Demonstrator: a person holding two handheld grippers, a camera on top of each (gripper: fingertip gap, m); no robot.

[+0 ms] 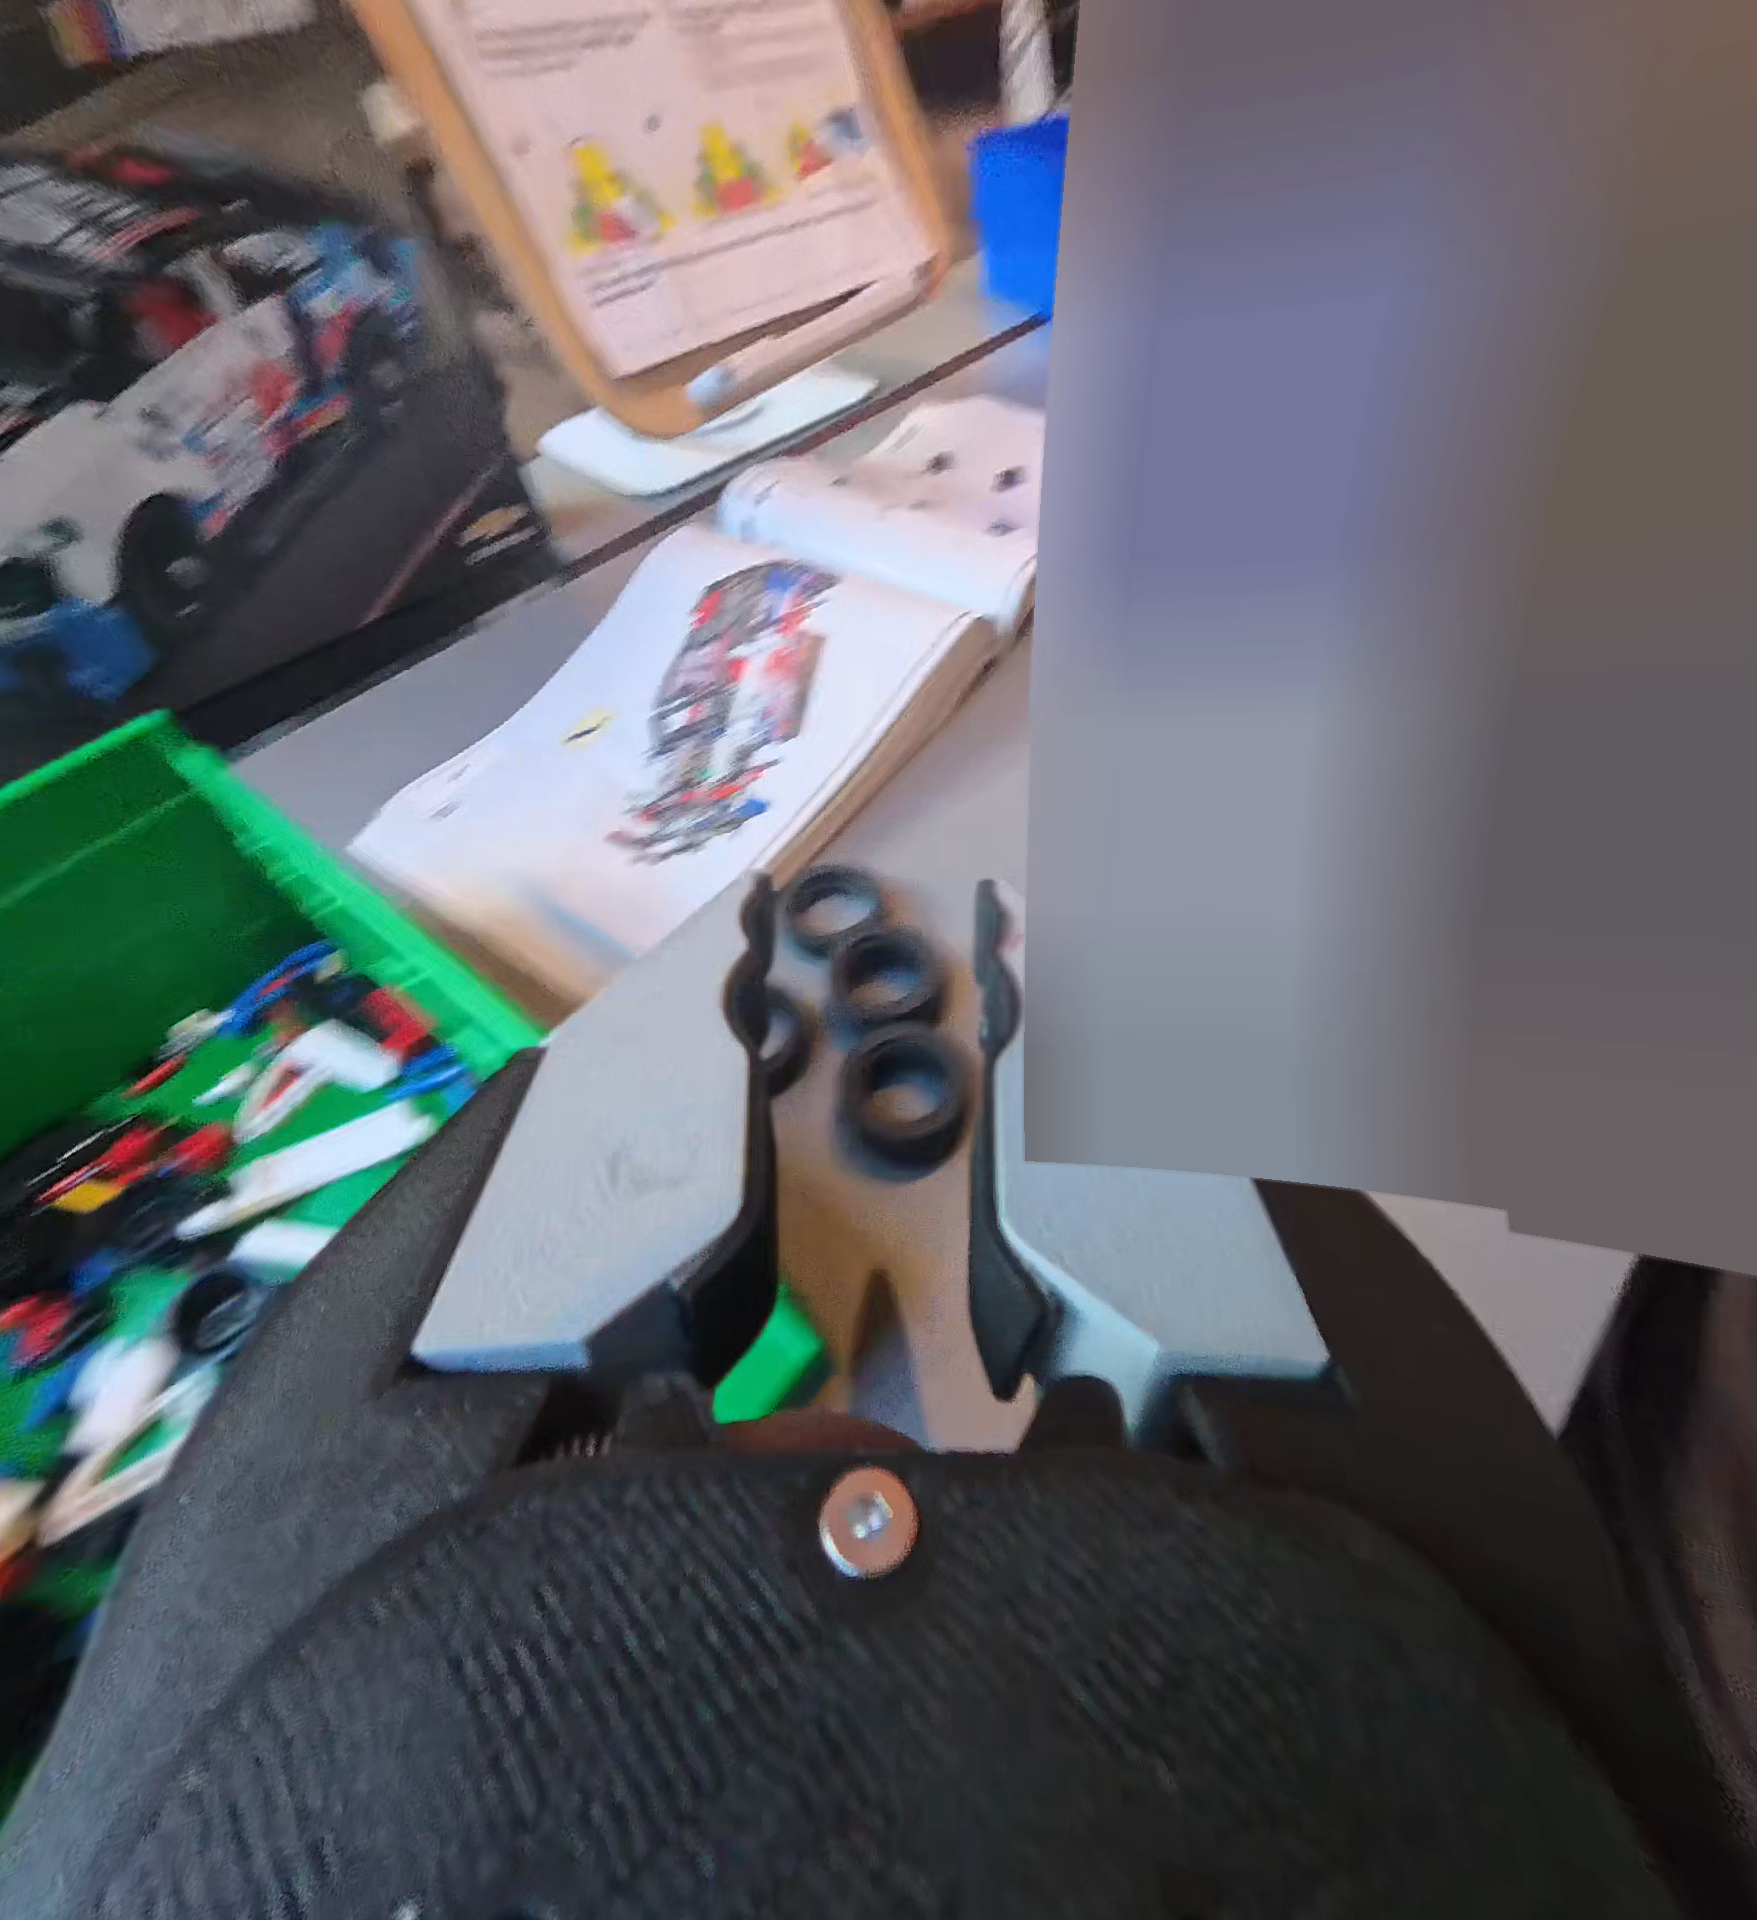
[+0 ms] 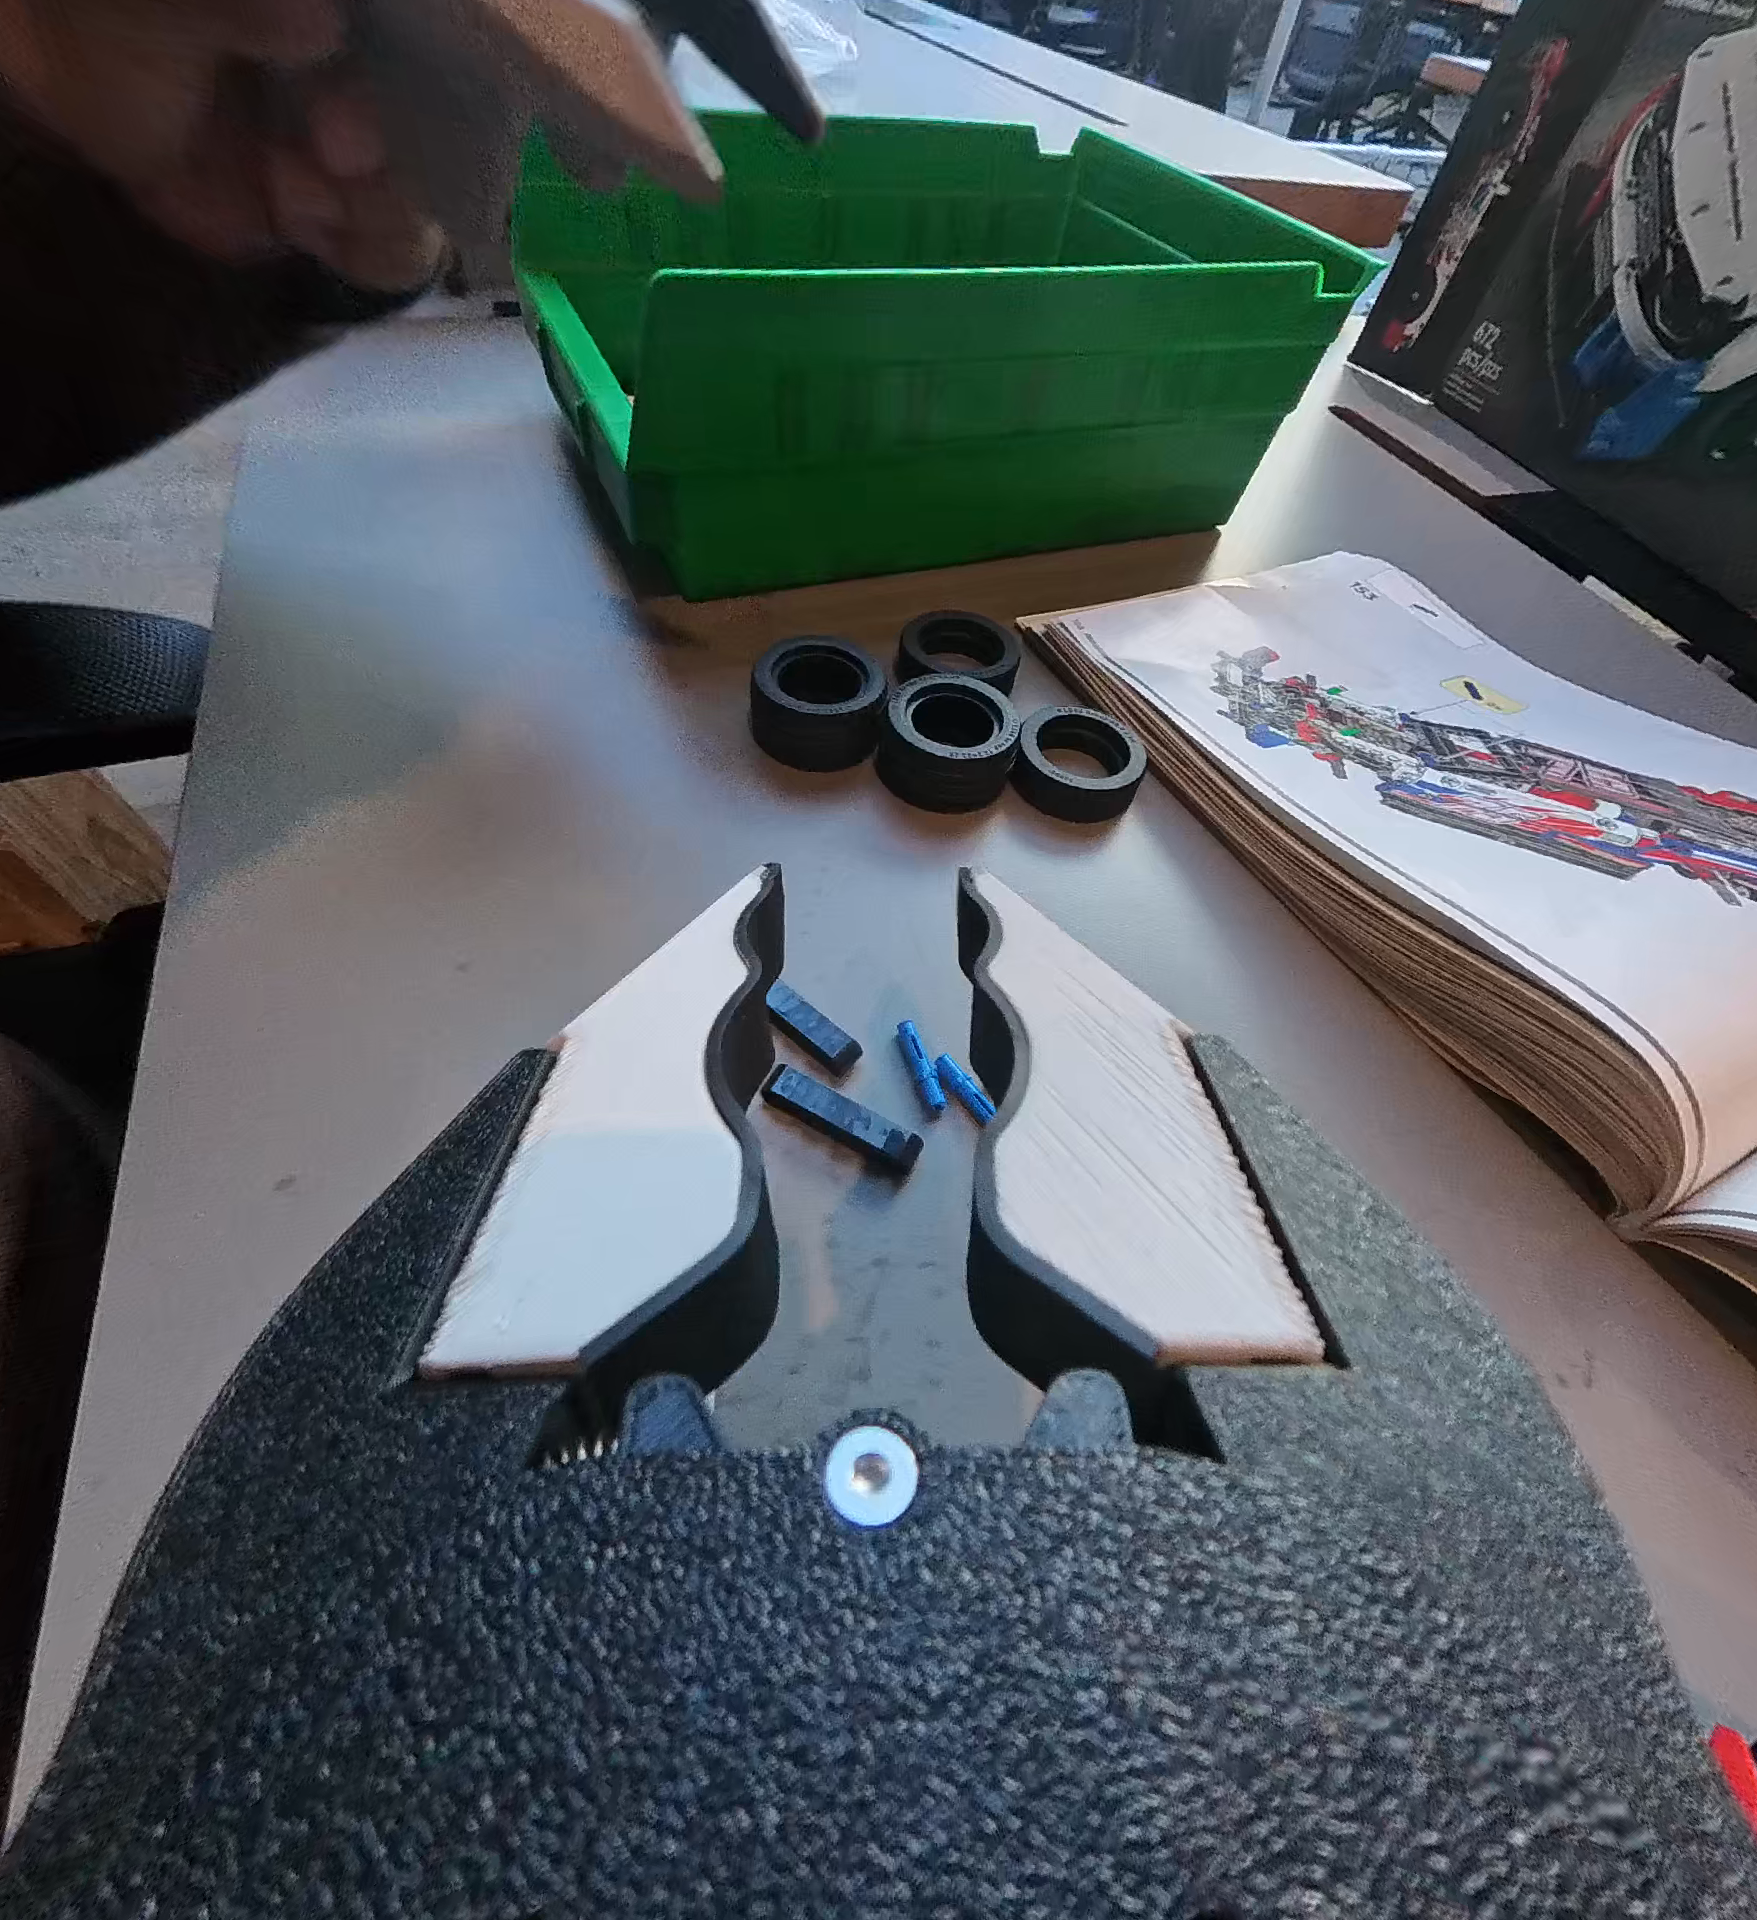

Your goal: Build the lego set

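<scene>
While the right claw (image 2: pixel 869 914) hangs low over the grey worktop (image 2: pixel 417 727), its two fingers stand apart with nothing gripped. Between them, on the worktop, lie two short black beams (image 2: pixel 838 1091) and two small blue pins (image 2: pixel 941 1081), the pins just beside the inner face of the right-side finger. Just ahead of the tips sit four black tyres (image 2: pixel 947 717), bunched together and touching. Beyond the tyres stands a green bin (image 2: pixel 915 416), and to the right of the claw an open instruction book (image 2: pixel 1456 852) lies flat, with the set's box (image 2: pixel 1632 239) upright farther off behind it. At the upper left of this view the left claw shows, blurred, above the near edge of the bin.

The left claw (image 1: pixel 874 904) is also parted and empty. In its view the same tyres (image 1: pixel 879 1008) show between its fingers, on the worktop beneath. To its left the bin (image 1: pixel 126 862) holds a heap of loose coloured pieces (image 1: pixel 178 1174). Ahead lies the book (image 1: pixel 708 727), and beyond it a sheet propped on a wooden stand (image 1: pixel 687 177). The box (image 1: pixel 178 416) stands at the far left.
</scene>
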